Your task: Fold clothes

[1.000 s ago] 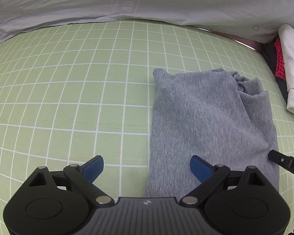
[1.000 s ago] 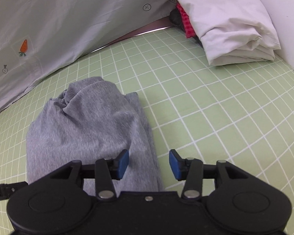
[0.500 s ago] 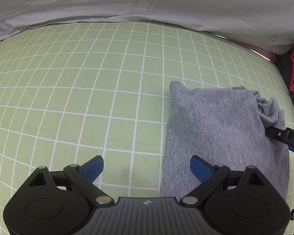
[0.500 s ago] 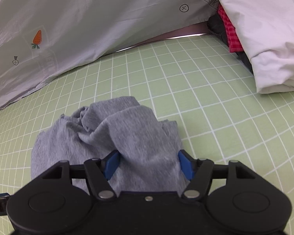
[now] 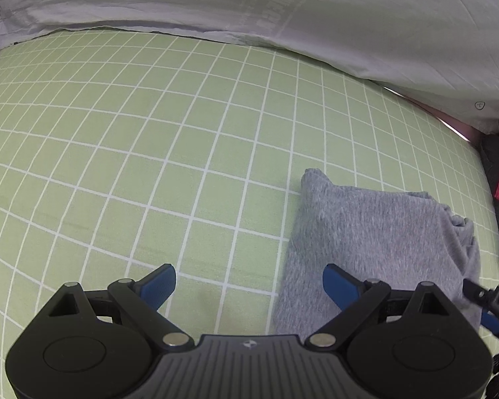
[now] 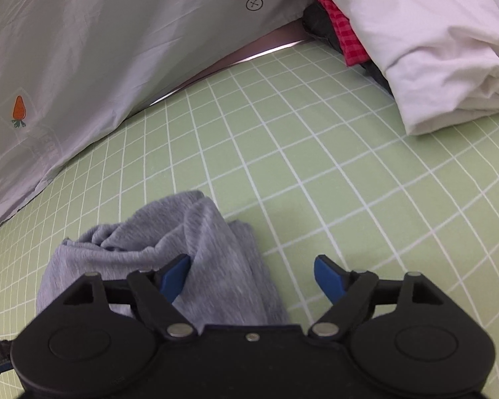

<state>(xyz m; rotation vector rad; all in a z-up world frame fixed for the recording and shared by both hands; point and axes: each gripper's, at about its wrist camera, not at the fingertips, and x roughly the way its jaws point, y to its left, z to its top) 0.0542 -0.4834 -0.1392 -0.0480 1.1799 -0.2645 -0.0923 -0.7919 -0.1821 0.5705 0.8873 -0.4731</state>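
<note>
Right gripper (image 6: pixel 251 274) jaws wider than half second ago, spread empty, straddling grey garment (image 6: pixel 213 259). Left gripper (image 5: pixel 249 281) also spread empty, garment off its right finger. Garment bunched on green grid sheet (image 5: pixel 149 153), long axis toward far edge; right gripper nearer.

Both my pictures are bright, with soft, even light and only faint shadows. The fisheye lens bends the white lines on the green sheet (image 5: pixel 189 153) into curves, most near the edges, and the corners go black. A thin shiny strip glares at 12 o'clock in my right view. The grey cloth (image 6: pixel 216 259) looks a little smeared.
</note>
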